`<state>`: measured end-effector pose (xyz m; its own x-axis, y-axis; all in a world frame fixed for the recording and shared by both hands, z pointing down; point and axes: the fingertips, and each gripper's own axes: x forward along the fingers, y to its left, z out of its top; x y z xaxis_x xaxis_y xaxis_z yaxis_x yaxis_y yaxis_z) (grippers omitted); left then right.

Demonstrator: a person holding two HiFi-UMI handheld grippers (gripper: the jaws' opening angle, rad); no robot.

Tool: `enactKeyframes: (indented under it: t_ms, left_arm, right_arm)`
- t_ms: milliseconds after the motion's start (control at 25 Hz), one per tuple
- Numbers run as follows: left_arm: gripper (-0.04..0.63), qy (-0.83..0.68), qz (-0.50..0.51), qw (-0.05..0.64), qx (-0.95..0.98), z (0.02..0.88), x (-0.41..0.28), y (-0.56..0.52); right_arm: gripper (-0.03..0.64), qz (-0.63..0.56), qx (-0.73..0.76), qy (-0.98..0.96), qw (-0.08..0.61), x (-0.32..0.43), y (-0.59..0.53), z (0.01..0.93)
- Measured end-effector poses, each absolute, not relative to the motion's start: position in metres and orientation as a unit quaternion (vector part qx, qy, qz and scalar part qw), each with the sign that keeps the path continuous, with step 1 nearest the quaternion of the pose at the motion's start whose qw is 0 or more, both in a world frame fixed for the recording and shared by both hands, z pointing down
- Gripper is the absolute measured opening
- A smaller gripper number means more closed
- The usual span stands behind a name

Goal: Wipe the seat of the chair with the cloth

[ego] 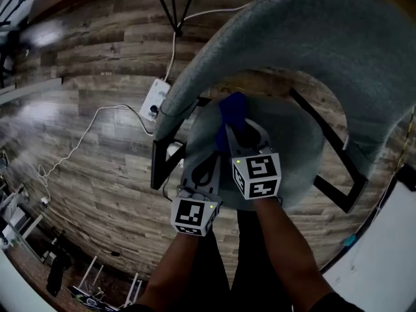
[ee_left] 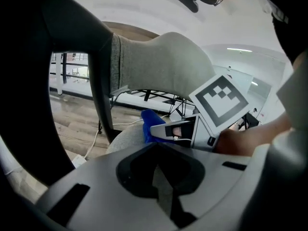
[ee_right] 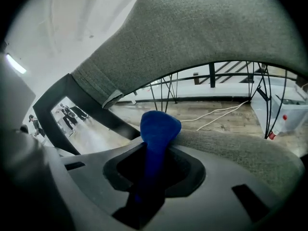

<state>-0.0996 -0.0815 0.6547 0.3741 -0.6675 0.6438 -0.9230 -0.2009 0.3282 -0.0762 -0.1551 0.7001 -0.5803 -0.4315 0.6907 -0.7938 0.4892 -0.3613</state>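
The chair has a round grey seat and a curved grey backrest. My right gripper is shut on a blue cloth, holding it at the seat's left part below the backrest. The cloth bulges out past the jaw tips. My left gripper sits just left of and behind the right one at the seat's near left edge, jaws together with nothing between them. The right gripper's marker cube fills the left gripper view's right side.
Black chair frame bars run under the seat. On the wooden floor to the left lie a white power strip and a white cable. Black tripod legs stand beyond the chair. A white surface is at the lower right.
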Motion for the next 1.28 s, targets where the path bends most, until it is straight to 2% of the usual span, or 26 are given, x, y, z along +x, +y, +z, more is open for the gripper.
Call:
enactKeyframes:
  t_ms: [120, 440, 840, 1280]
  left_arm:
    - [0.008, -0.525, 0.179, 0.359, 0.75, 0.657, -0.095, -0.082]
    - [0.008, -0.486, 0.209, 0.324, 0.784, 0.655, -0.064, -0.081]
    - [0.008, -0.486, 0.177, 0.367, 0.773, 0.657, -0.045, -0.083]
    - [0.008, -0.466, 0.191, 0.355, 0.788, 0.659, -0.015, -0.098]
  right_arm:
    - [0.107, 0.343, 0.383, -0.815, 0.267, -0.065, -0.157, 0.701]
    - [0.107, 0.345, 0.402, -0.804, 0.271, -0.038, -0.158, 0.702]
    - [0.107, 0.345, 0.436, -0.778, 0.293, 0.015, -0.158, 0.704]
    - [0.107, 0.347, 0.472, -0.75, 0.308, 0.074, -0.157, 0.705]
